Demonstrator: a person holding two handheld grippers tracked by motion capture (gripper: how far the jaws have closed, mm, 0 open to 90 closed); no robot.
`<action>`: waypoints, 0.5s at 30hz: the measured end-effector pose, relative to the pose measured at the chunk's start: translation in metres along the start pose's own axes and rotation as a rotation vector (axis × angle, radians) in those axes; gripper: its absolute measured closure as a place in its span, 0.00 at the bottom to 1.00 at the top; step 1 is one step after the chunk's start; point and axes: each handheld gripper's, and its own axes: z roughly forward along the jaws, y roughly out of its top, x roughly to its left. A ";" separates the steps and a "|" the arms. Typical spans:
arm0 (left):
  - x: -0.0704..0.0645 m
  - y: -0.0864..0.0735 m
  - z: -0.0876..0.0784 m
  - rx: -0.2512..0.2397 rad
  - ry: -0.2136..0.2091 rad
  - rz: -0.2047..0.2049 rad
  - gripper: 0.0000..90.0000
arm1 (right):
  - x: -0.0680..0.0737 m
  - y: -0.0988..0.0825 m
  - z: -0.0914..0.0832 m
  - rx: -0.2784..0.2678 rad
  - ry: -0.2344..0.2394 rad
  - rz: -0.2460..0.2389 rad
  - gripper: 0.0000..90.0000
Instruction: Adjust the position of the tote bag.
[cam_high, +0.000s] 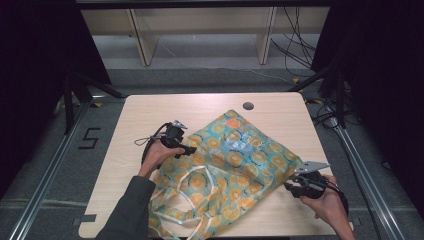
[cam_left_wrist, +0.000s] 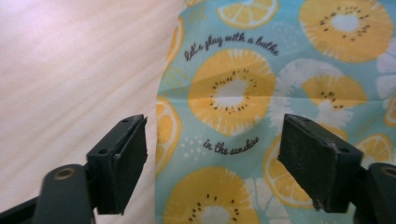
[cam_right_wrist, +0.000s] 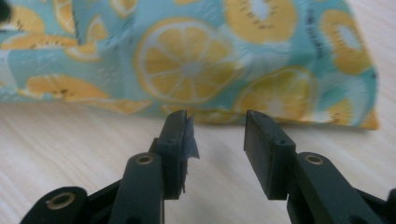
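A teal cloth tote bag (cam_high: 235, 160) printed with orange and lemon slices lies flat and askew on the wooden table (cam_high: 150, 115), its white handles (cam_high: 190, 197) toward the front edge. My left gripper (cam_high: 186, 148) hovers at the bag's left edge, jaws wide open over the fabric (cam_left_wrist: 233, 116), nothing between them. My right gripper (cam_high: 291, 184) sits just off the bag's right lower edge (cam_right_wrist: 210, 114), open, its fingertips (cam_right_wrist: 180, 135) close to the hem but apart from it.
A round cable hole (cam_high: 248, 106) sits near the table's far edge. Bare tabletop lies left of the bag (cam_left_wrist: 70, 70) and along the front right (cam_right_wrist: 70, 149). Metal frame rails (cam_high: 365, 185) flank the table; shelving and cables stand behind.
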 end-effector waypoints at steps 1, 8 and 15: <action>0.001 -0.001 0.002 0.042 0.002 0.017 0.39 | 0.003 0.000 0.001 0.009 0.005 0.011 0.68; 0.000 -0.010 0.004 0.027 0.025 0.079 0.98 | 0.009 -0.003 0.017 0.005 0.028 0.030 0.74; -0.007 -0.018 -0.005 0.007 0.041 0.087 0.99 | 0.001 0.008 0.028 0.013 -0.017 -0.024 0.86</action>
